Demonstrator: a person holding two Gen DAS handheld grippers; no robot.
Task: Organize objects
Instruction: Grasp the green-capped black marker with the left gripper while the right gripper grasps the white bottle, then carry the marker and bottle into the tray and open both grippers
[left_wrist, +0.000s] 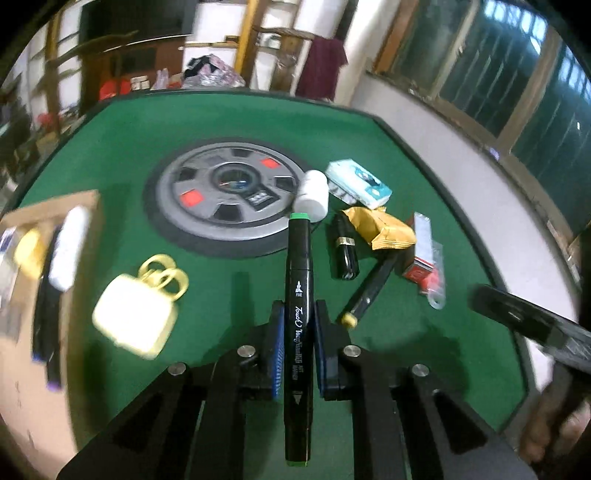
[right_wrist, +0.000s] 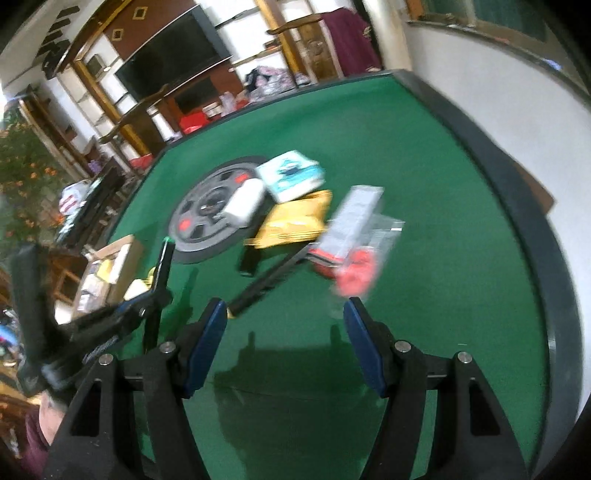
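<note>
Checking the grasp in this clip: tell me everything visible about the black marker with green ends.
The black marker with green ends is a slim, plastic-looking double-ended pen with white "Touch" lettering and a "FINE" tip mark. The left gripper has its blue-padded jaws shut on the barrel, near mid-length. It runs along the jaws, one green end pointing away toward the white bottle, above the green felt table.

White walls, barred windows, wooden shelving, dark television, maroon cloth hanging.
</note>
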